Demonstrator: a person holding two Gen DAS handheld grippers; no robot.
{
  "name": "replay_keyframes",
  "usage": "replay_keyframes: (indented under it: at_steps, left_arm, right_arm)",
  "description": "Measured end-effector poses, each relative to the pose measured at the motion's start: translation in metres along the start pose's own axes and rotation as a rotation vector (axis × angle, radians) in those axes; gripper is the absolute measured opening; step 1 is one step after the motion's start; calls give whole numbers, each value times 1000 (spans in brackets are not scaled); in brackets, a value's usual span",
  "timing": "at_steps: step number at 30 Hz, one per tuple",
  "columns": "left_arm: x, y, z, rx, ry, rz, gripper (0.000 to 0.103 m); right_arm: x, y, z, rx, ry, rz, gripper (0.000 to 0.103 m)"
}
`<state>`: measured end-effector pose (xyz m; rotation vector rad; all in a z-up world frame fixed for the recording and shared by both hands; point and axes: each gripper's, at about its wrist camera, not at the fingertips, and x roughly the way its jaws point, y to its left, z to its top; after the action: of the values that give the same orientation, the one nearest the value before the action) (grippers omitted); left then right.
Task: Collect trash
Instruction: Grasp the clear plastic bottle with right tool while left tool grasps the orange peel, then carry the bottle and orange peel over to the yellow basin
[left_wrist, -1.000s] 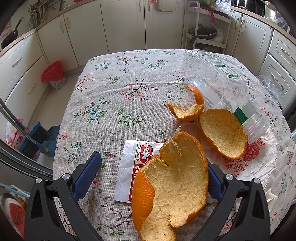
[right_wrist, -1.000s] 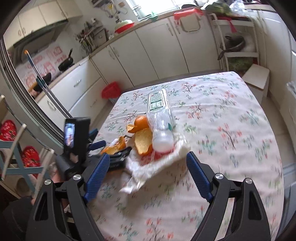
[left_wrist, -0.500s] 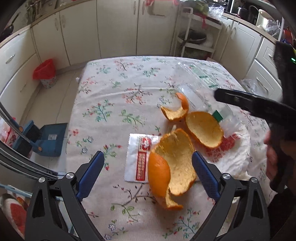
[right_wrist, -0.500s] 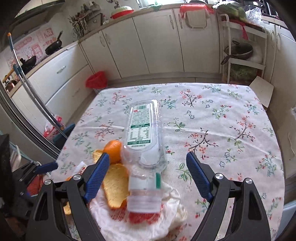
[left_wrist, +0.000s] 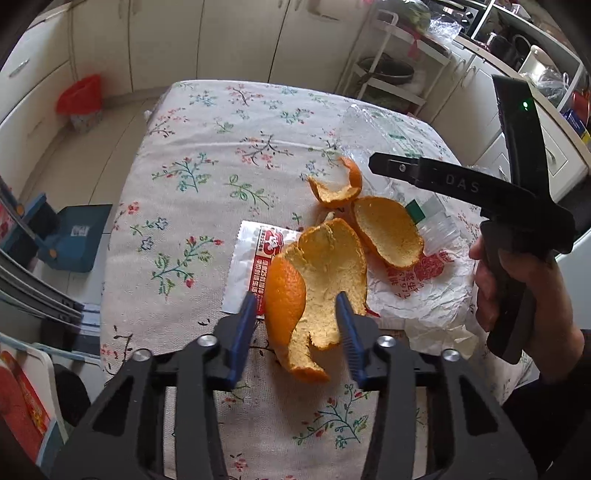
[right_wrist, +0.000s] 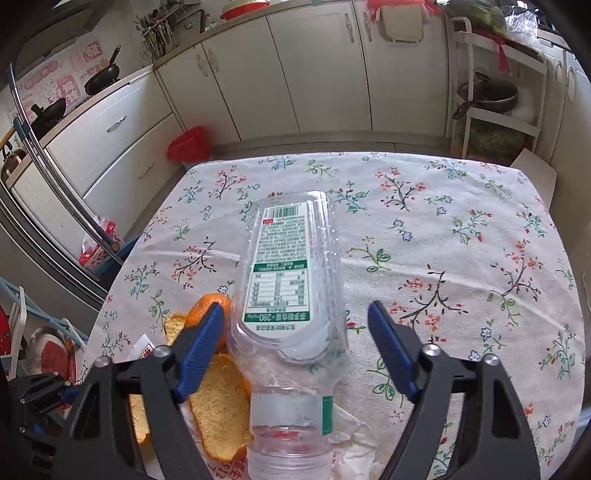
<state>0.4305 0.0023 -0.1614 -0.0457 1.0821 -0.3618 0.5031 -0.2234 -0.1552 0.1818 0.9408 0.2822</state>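
Observation:
A big curled orange peel (left_wrist: 317, 280) lies on the floral tablecloth (left_wrist: 207, 155), partly over a white and red snack wrapper (left_wrist: 247, 258). My left gripper (left_wrist: 295, 314) is closing around this peel. A sliver of wrapper still shows beside the left pad. Two more peels (left_wrist: 388, 229) (left_wrist: 336, 188) rest by a crumpled white paper (left_wrist: 424, 299). A clear plastic bottle (right_wrist: 291, 280) with a green and white label lies cap towards me. My right gripper (right_wrist: 295, 343) straddles it, jaws closing, with a gap at each pad.
A hand (left_wrist: 491, 284) holds the right gripper's handle at the right of the left wrist view. On the floor stand a red-lined bin (right_wrist: 188, 144) and a blue dustpan (left_wrist: 74, 236). White cabinets ring the room, and a wire rack (right_wrist: 487, 96) holds a pan.
The left jaws have narrowed sharply around the big peel. The right gripper has come in low over the bottle, narrowed a little, and now shows in the left wrist view.

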Motion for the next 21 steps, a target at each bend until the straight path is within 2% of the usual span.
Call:
replay_keyframes:
  at_steps: [1, 2, 5, 13, 17, 21]
  left_arm:
    - [1, 0, 0, 3, 5, 5, 30]
    - [2, 0, 0, 4, 10, 10, 23]
    - [4, -1, 3, 11, 12, 9, 18]
    - [-19, -7, 9, 30, -86, 15, 10]
    - [-33, -5, 12, 19, -142, 12, 10]
    - [-30, -3, 9, 8, -119, 0, 10]
  right_arm:
    - [2, -1, 0, -1, 9, 4, 61]
    - [3, -2, 0, -1, 13, 7, 59]
    - [0, -7, -1, 21, 11, 31, 57]
    - [-22, -39, 3, 188, -31, 184, 57]
    - [-38, -49, 5, 243, -61, 252, 57]
    - [-51, -50, 3, 255, -81, 276, 57]
